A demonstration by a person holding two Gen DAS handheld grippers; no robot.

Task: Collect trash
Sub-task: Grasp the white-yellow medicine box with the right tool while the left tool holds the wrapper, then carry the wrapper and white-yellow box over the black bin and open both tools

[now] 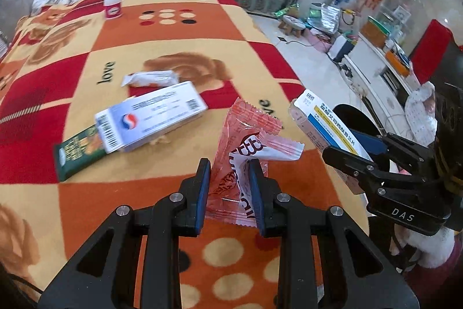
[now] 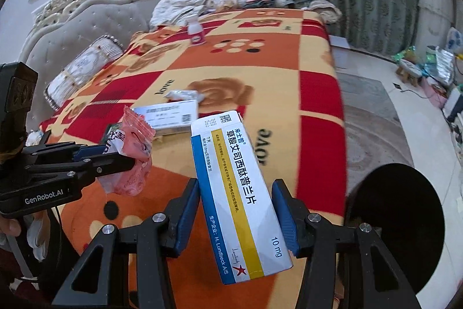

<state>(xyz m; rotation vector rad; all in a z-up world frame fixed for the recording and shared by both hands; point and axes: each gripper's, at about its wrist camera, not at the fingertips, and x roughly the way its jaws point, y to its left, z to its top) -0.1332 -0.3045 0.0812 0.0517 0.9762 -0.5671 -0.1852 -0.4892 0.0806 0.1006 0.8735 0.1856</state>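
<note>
1. Over the near right corner of the patterned blanket (image 1: 173,48), both grippers are loaded: the left gripper (image 1: 230,187) is clenched on a pink snack wrapper (image 1: 246,141), and the right gripper (image 2: 235,207) is clamped across a blue, yellow and white medicine box (image 2: 240,193).
2. Beside that corner, on the floor, a round black bin (image 2: 396,222) sits just right of the right gripper; it looks like the drop point, though its inside is too dark to read.
3. Trash still on the blanket: a white carton with a barcode (image 1: 150,118) near the middle, lying over one end of a green packet (image 1: 78,155) toward the left edge, a small white wrapper (image 1: 150,78) just behind the carton, and a small white bottle with a pink label (image 1: 112,0) toward the far edge.
4. Risks, as I judge them: the wrapper is thin and crumpled, pinched only at its lower part, so it could slide free; the medicine box is held near one end with its open flap leading, so it could tilt out or catch the bin's rim; letting go early would drop either piece on the floor.
5. Readable writing: "H. Lundbeck A/S" and "10 mg" on the held box, among Chinese text; "love" woven in the blanket; "GenRobot.AI" on the left gripper and "DAS" on the right.
</note>
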